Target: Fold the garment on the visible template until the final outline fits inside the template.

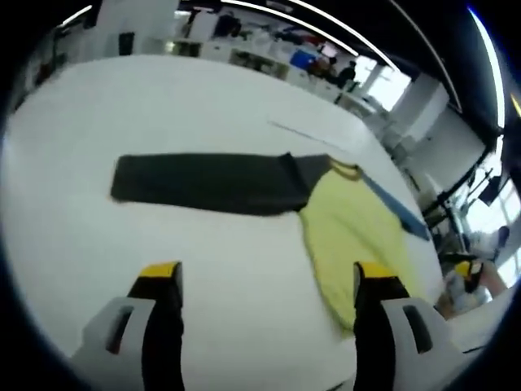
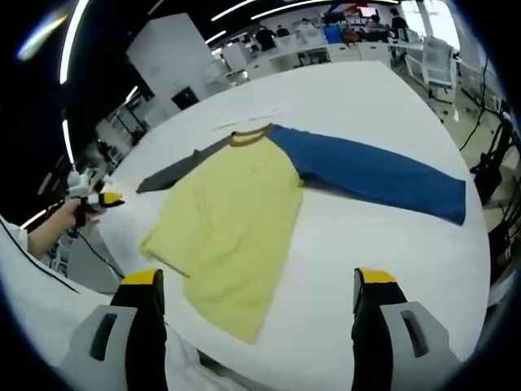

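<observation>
The shirt (image 2: 232, 224) lies flat in the middle of the frame on the white table (image 2: 383, 261), sleeves out. Both the left gripper (image 1: 269, 281) and right gripper (image 2: 256, 289) hang spread wide, holding nothing. Folding hasn't started; next, grab the blue sleeve (image 2: 374, 175)

This is a large open-plan lab or office hall. Long light strips (image 1: 269, 10) run across a dark ceiling, and rows of white desks (image 2: 326, 50) crowded with equipment stand in the background, where a few people (image 2: 264, 37) are standing. A broad white table (image 2: 383, 244) serves as the work surface. Bright windows (image 1: 391, 85) line the far side in the left gripper view, and a white office chair (image 2: 438, 59) stands beside the table in the right gripper view.
</observation>
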